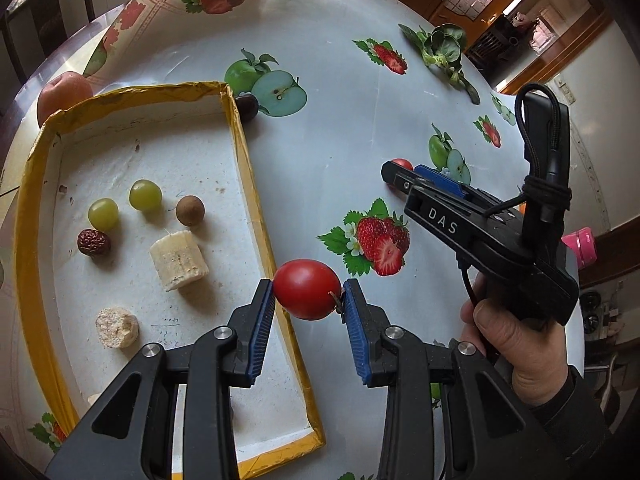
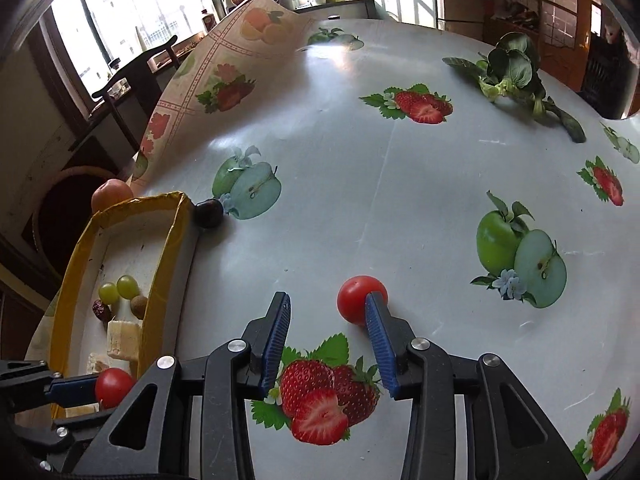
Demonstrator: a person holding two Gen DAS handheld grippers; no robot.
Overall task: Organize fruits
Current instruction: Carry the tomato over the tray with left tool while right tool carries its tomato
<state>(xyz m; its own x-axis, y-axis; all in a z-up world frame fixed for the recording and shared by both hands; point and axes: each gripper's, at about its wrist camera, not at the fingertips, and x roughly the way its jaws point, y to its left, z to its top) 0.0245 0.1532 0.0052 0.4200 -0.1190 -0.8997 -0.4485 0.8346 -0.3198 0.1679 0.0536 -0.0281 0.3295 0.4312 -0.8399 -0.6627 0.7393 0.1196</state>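
My left gripper [image 1: 308, 286] is shut on a red cherry tomato [image 1: 306, 294] and holds it just above the right wall of a yellow-rimmed cardboard box [image 1: 244, 152]. The right wrist view shows that same tomato [image 2: 113, 386] at the box's near end. Inside the box lie two green grapes [image 1: 145, 195], a brown longan [image 1: 189, 210], a red date [image 1: 93, 242] and a banana piece [image 1: 179, 260]. My right gripper [image 2: 327, 298] is open over the tablecloth. A second cherry tomato [image 2: 360, 298] rests on the table just past its right fingertip [image 2: 374, 312], not between the pads.
A dark plum [image 1: 246, 106] sits against the box's far outer corner. A reddish apple [image 1: 64, 92] lies behind the box. A leafy green vegetable [image 2: 512, 68] lies at the table's far right. The tablecloth's far left corner [image 2: 240, 52] is folded up.
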